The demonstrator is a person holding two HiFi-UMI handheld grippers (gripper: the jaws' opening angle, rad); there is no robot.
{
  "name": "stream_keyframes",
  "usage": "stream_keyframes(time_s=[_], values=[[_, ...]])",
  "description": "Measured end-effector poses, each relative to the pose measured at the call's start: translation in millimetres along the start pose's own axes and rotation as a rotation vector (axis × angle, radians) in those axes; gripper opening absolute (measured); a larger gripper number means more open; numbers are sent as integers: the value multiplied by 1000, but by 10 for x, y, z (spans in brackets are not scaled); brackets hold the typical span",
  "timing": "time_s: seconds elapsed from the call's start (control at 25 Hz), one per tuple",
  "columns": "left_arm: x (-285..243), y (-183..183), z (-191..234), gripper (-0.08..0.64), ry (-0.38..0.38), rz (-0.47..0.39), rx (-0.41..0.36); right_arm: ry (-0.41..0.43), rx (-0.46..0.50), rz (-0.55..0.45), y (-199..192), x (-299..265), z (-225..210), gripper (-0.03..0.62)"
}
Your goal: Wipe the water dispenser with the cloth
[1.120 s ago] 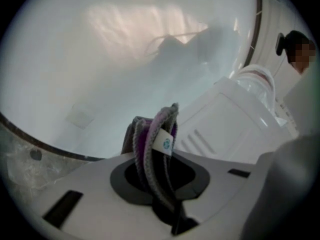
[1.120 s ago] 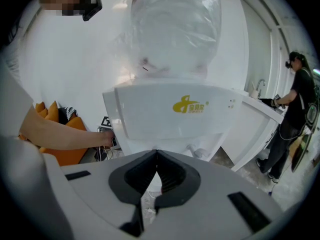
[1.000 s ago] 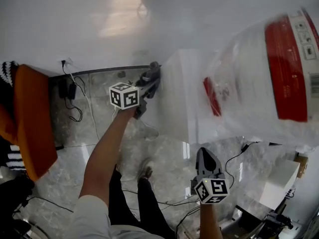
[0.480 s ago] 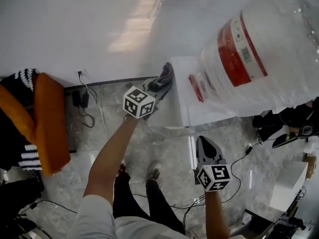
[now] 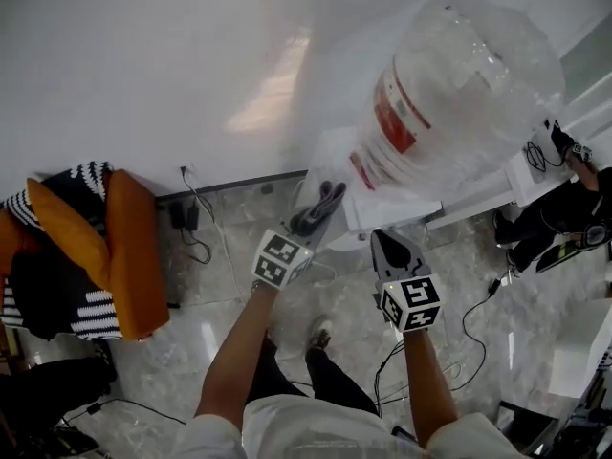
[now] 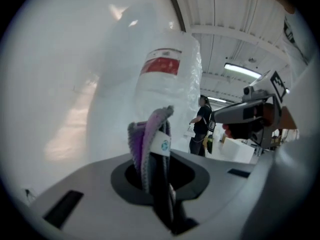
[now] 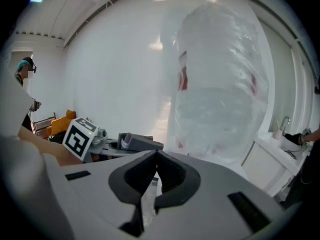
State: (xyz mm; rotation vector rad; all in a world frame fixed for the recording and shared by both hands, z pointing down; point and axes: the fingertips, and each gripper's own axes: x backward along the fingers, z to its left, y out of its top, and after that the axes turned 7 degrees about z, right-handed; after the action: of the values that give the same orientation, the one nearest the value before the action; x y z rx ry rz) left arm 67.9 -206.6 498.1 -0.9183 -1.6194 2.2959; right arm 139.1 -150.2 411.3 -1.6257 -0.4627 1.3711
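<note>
Water dispenser [image 5: 368, 208], white with a plastic-wrapped bottle [image 5: 459, 94] on top, stood at 1 o'clock of the head view's centre, against the white wall [image 5: 143, 65]. Cloth [image 5: 323, 199], grey-purple and folded, was pinched in the left gripper [image 5: 316, 213], jaws narrow and clamped on it, at the dispenser's left edge; contact unclear. Right gripper [image 5: 384, 242] sat at 3 o'clock of the left one, jaws pressed together on nothing, near the dispenser's front.
</note>
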Motion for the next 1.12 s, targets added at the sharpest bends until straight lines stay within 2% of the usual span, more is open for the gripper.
stream_keyframes(time_s=[0.2,0.32,0.56,0.84,1.12], values=[[712,481,1,52,120,-9,-4,23,22,-104,555,183,45,14],[1079,849,-48,52,177,-42,-18,43,47,-162,876,347,80,14],[1598,1533,-99,51,265,-99,-152,61,88,-278,1400,614,142,14],[1918,2170,-333,52,289,-193,-255,35,158,-365,1856,1014,99,14],[2032,2388,-577,52,259,-226,-314,12,194,-420,2052,1304,119,14]])
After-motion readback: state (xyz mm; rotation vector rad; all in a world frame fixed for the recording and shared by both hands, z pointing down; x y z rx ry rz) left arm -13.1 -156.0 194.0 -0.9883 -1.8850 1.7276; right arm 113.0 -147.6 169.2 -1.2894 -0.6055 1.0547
